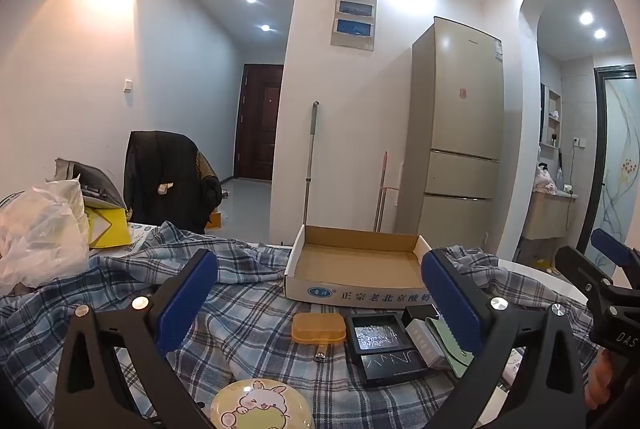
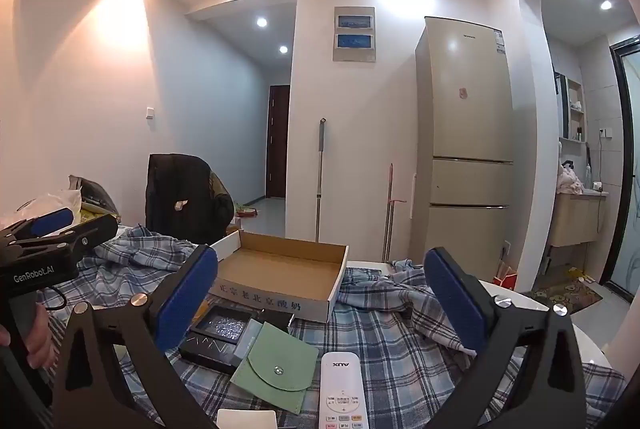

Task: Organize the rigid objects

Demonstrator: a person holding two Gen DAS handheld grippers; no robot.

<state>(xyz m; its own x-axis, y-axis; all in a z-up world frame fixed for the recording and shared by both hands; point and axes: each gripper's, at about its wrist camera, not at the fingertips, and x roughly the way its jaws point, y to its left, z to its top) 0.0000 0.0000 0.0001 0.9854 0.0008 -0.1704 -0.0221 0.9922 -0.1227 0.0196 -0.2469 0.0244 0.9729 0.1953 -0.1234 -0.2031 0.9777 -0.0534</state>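
Both grippers, left [image 1: 318,293] and right [image 2: 320,295], are held spread wide and empty above the plaid cloth [image 1: 248,313], small items [image 1: 318,327] kept loose just ahead, the empty box [image 1: 356,261] set beyond, likely for receiving them.

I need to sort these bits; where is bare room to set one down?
The open cardboard box has nothing in it. Bare plaid tablecloth lies right of the white remote control. It is crowded where the orange plastic case, black palette and green snap pouch cluster.
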